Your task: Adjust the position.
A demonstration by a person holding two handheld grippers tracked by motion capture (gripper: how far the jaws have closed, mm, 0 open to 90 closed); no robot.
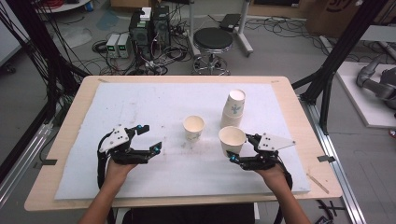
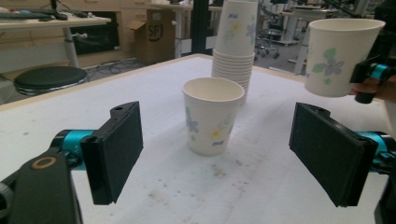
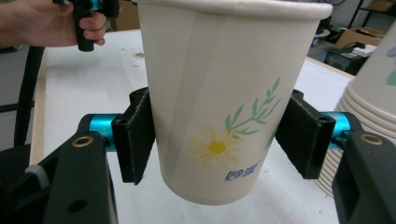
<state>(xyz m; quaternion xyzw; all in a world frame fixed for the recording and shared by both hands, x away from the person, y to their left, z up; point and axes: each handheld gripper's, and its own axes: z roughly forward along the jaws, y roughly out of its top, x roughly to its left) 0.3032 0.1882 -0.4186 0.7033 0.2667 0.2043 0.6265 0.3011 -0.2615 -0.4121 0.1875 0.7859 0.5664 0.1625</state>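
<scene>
The right gripper holds a cup; the left gripper gapes wide, needing to square up around the standing cup.

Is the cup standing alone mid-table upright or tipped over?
Upright. The lone cup stands on its base, open mouth up, on the white mat, between the left gripper's open jaws.

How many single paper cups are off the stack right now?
2: one white floral paper cup stands mid-table; another is held in the right gripper, beside the upside-down stack.
</scene>
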